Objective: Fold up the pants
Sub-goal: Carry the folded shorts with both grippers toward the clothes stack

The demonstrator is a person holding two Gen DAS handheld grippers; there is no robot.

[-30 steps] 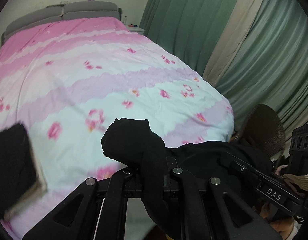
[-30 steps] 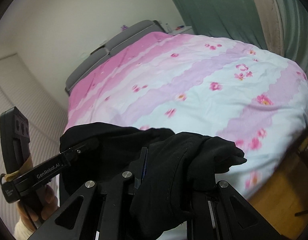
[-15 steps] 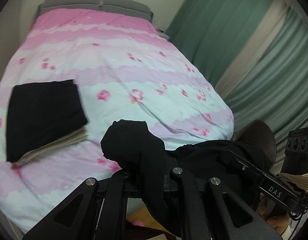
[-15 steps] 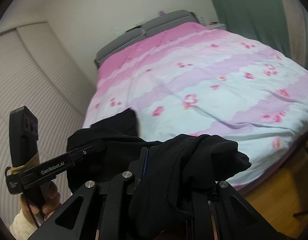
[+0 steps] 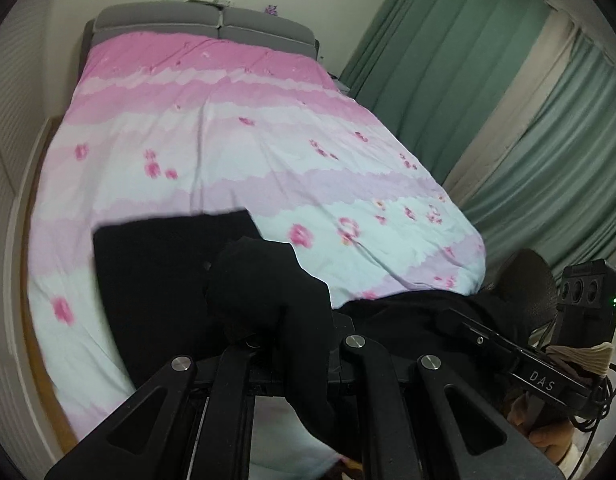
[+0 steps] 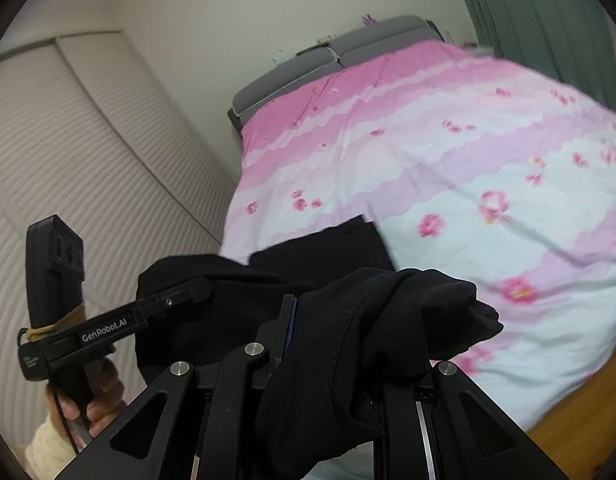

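Two hand-held grippers, left hand-held gripper [image 5: 284, 344] and right hand-held gripper [image 6: 348, 364], each clamp a bunch of the black pants [image 6: 388, 320], held above the bed's [image 5: 228, 128] foot, probably for spreading. A folded dark garment [image 5: 156, 272] lies there.

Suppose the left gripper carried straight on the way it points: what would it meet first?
Probably the folded black garment lying on the bed, just beyond the black pants bunched in the left gripper. Depth is hard to judge.
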